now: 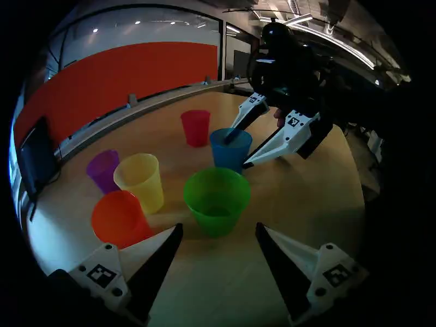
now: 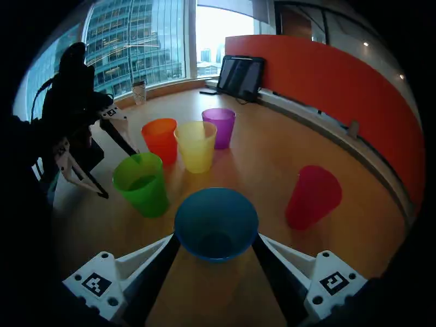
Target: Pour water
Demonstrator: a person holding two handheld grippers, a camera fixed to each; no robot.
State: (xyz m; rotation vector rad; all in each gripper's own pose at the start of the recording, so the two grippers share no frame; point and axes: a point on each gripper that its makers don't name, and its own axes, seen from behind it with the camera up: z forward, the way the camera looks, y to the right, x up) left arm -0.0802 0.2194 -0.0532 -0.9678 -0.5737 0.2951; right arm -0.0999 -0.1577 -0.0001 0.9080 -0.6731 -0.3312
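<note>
1. Six plastic tumblers, all tapered with wide round mouths, stand upright on the smooth pale wooden table (image 1: 305,196). At far left in the left gripper view, a dark flat screen (image 1: 37,158) sits below the matte orange wall (image 1: 136,71).
2. First up is the purple cup (image 1: 102,170), translucent. The glossy orange cup (image 1: 117,218) is nearer the camera, and the frosted yellow cup (image 1: 140,180) stands just beside both.
3. Further back is the red cup (image 1: 195,127), on its own and apart from that cluster.
4. Dead centre is the green cup (image 1: 217,200), translucent and thin-walled. It sits just ahead of the left gripper (image 1: 218,228), whose white wedge fingers (image 1: 158,256) with black inner faces are spread wide and hold nothing.
5. Just behind it to the right is the blue cup (image 1: 231,152). The right gripper (image 1: 235,152) reaches down from the upper right, with one slim finger on each side of the cup.
6. In the right gripper view, those jaws are spread wide. The blue cup's round mouth spans the gap between them, and its rim hides whether the pads touch the wall.
7. As for water, I cannot tell whether either cup holds any.
</note>
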